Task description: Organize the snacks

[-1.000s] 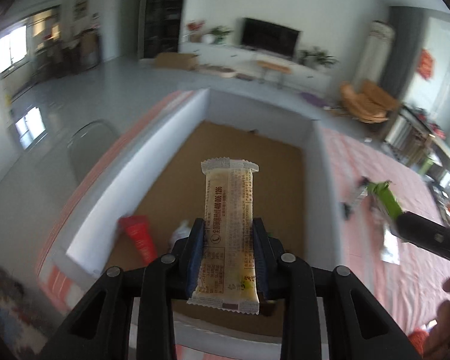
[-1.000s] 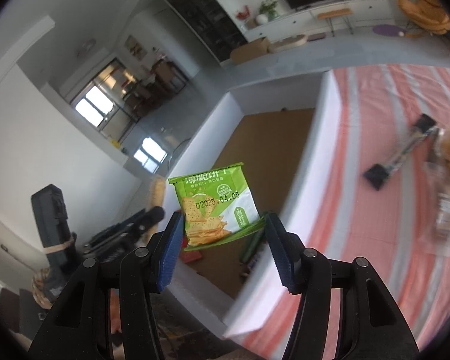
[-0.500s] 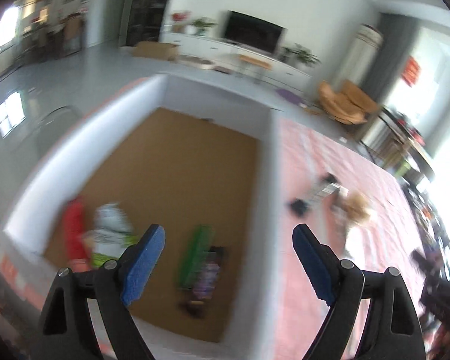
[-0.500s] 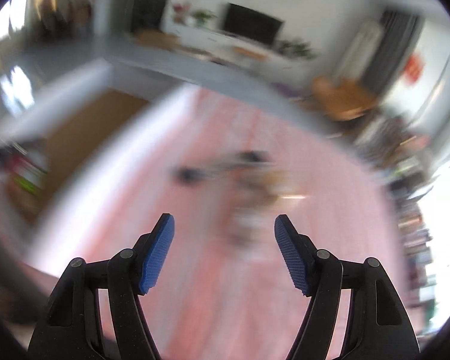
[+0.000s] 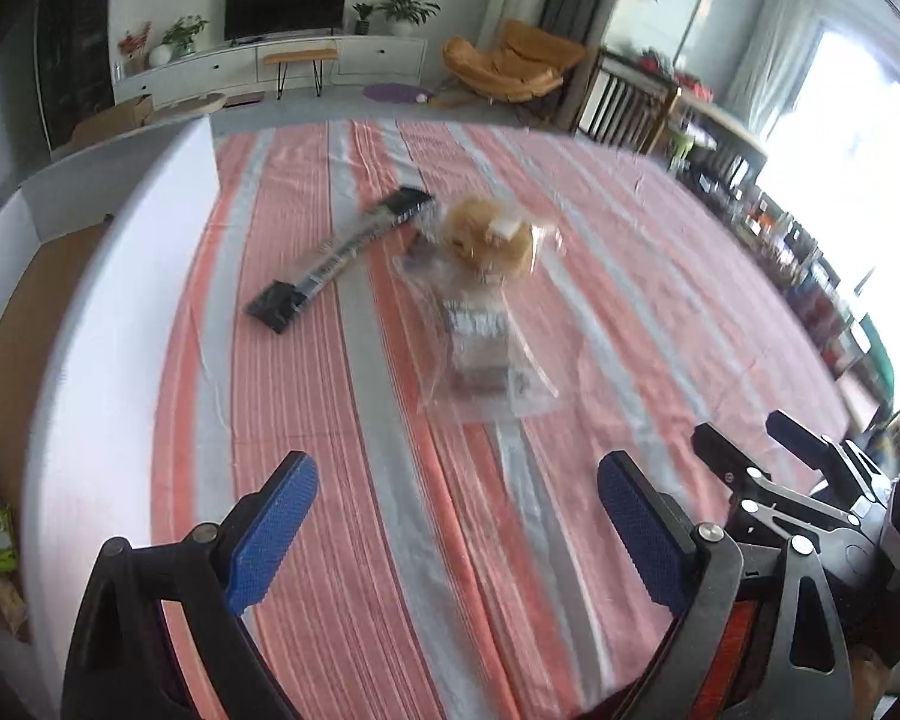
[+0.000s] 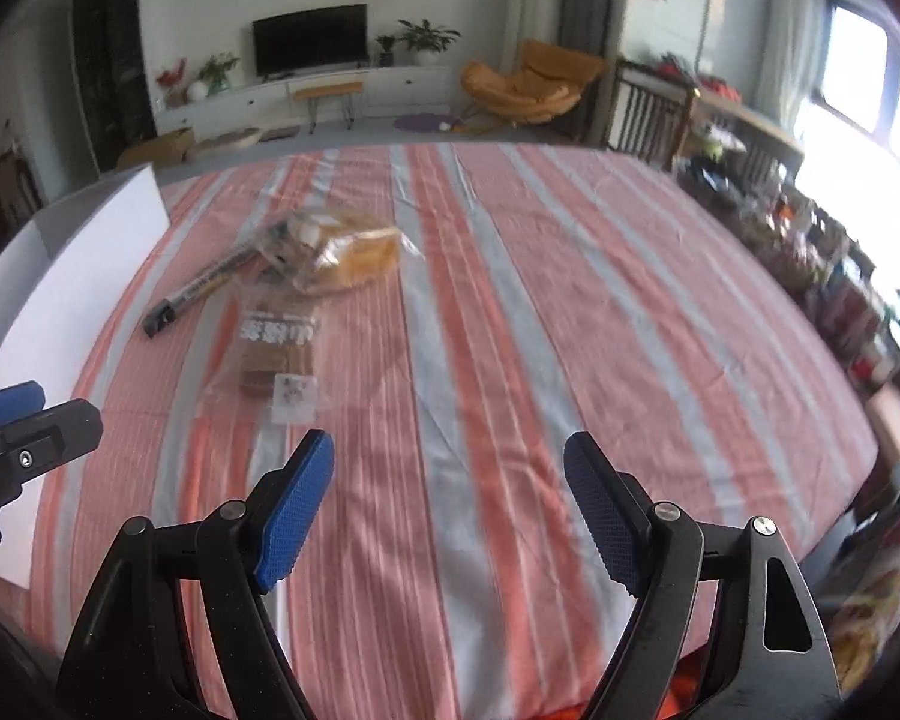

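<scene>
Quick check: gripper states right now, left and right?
Left gripper: open, empty, jaws have just been opening.
Right gripper: open, empty, jaws have just been opening.

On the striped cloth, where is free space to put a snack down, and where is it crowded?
Free: the wide right part of the pink-and-grey striped tablecloth, and the near strip before both grippers. Crowded: the left-centre, where the long black packet, the clear bag of golden bread and the clear biscuit packet cluster beside the white box wall.
</scene>
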A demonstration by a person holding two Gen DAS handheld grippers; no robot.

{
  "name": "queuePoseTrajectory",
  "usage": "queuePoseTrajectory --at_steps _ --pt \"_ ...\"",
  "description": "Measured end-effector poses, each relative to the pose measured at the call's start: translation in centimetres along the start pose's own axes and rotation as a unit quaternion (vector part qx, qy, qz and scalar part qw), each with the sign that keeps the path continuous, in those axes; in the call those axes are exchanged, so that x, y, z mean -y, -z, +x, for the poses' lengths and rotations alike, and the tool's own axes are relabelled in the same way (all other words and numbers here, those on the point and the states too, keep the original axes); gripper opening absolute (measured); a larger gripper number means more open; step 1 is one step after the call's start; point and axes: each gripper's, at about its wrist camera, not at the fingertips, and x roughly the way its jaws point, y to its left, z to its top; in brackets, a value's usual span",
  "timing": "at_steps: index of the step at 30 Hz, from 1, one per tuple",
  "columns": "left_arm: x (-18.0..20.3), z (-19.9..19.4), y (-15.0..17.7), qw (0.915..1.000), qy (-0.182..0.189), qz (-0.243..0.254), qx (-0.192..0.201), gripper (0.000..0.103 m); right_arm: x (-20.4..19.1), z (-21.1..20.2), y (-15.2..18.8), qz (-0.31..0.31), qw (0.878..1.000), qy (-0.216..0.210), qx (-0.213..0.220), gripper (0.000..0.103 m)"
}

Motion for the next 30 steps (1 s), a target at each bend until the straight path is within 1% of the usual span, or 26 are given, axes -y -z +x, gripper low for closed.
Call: queuePoseTrajectory --at_steps 2,4,6,8,10,12,13,14,16,17,20,22,30 --pt "0.8 1.9 0.4 0.9998 -0.012 0.015 -0.008 0.094 1.5 0.3 1.3 0.03 1.0 -0.003 -0.004 0.082" --pt "1.1 3.6 0.8 0.9992 -0.025 0.026 -0.018 0.094 2.8 0.5 1.6 0.065 0.998 -0.01 -0.011 0.082" --pt "0.7 5.3 1.1 0.9987 -0.036 0.027 -0.025 0.094 3.6 0.5 1.3 0.093 0.995 -0.023 -0.008 0.082" --pt "0.4 6.5 1.5 0.9985 -0.041 0.02 -0.03 0.094 4.0 0.5 1.5 0.101 0.995 -0.015 -0.006 0.082" --pt "0.2 7.6 2.0 0.9983 -0.044 0.01 -0.037 0.094 3.9 0.8 1.7 0.1 0.995 -0.011 -0.015 0.082" --pt "-0.1 8.5 2.6 0.9978 -0.047 0.004 -0.045 0.094 3.2 1.0 1.8 0.086 0.996 -0.002 -0.017 0.082" --pt "0.1 8.3 2.9 0.998 -0.052 0.014 -0.031 0.095 2.9 0.8 1.9 0.078 0.997 0.002 -0.015 0.082" --pt "0.4 8.3 3.2 0.9976 -0.058 0.026 -0.025 0.095 2.6 0.8 2.0 0.07 0.997 0.007 -0.014 0.082" --pt "0.9 8.5 3.7 0.9957 -0.071 0.053 -0.026 0.096 1.9 1.0 2.0 0.057 0.998 0.013 -0.014 0.082" --pt "1.0 8.4 4.0 0.9958 -0.07 0.056 -0.018 0.097 1.7 1.2 2.0 0.052 0.998 0.016 -0.016 0.082" --pt "0.5 8.5 4.4 0.9962 -0.072 0.047 -0.01 0.103 1.4 1.3 1.9 0.044 0.999 0.023 -0.019 0.082" --pt "0.3 8.4 4.4 0.9962 -0.072 0.049 0.0 0.103 1.5 1.2 1.9 0.043 0.999 0.026 -0.019 0.082" --pt "0.4 8.4 4.2 0.9962 -0.073 0.049 0.002 0.103 2.0 1.5 2.0 0.054 0.998 0.027 -0.034 0.082"
